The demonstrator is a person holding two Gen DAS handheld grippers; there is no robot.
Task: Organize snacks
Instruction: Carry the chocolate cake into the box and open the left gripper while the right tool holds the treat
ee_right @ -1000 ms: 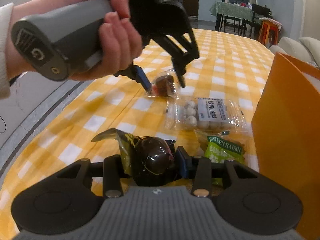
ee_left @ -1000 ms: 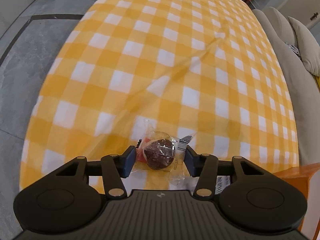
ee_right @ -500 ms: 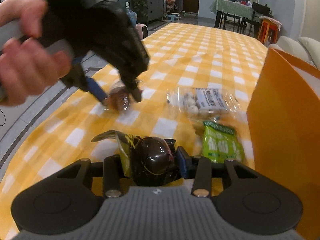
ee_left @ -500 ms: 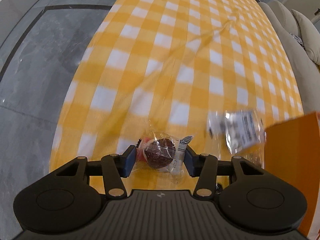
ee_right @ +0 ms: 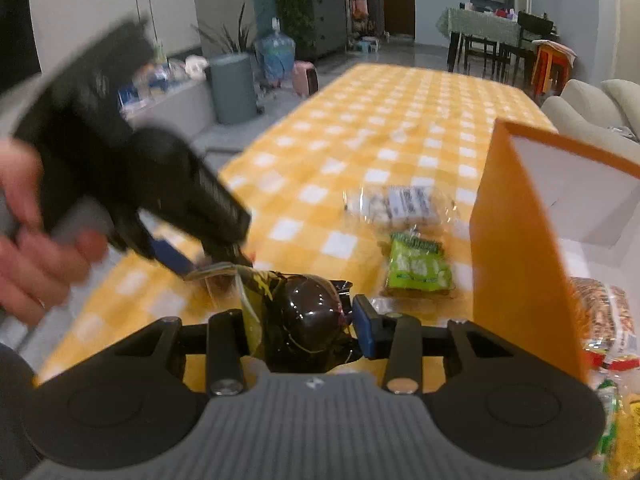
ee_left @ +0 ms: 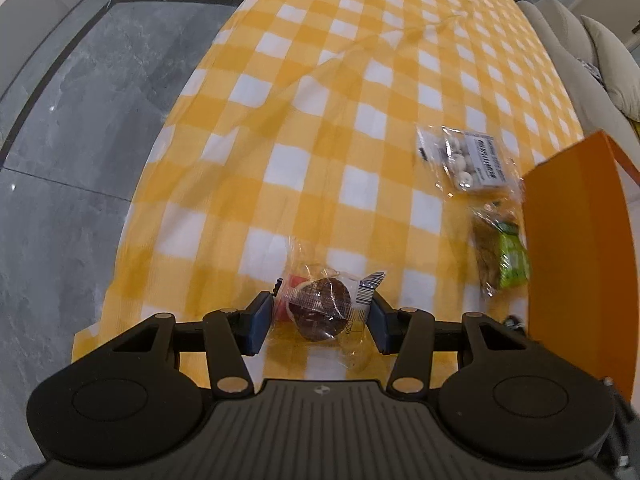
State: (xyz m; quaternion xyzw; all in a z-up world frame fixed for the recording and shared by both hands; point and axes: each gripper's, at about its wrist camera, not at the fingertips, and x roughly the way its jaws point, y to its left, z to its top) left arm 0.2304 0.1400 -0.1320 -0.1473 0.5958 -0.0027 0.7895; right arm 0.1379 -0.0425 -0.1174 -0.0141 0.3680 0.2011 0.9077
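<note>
Left gripper [ee_left: 320,316] clamps a clear-wrapped cake [ee_left: 320,308]; right gripper [ee_right: 304,330] clamps a dark pouch [ee_right: 306,316]. Green packet [ee_right: 418,266] at 1 o'clock: print blurred.

Tablecloth [ee_left: 360,128] is yellow and white checks. The box [ee_left: 576,240] is bright orange outside, white inside. One snack pack [ee_right: 418,268] is lime green, another pouch [ee_left: 464,156] is clear with a black and white label. Floor [ee_left: 72,128] is grey with a dark stripe, sofa [ee_left: 568,44] beige.
</note>
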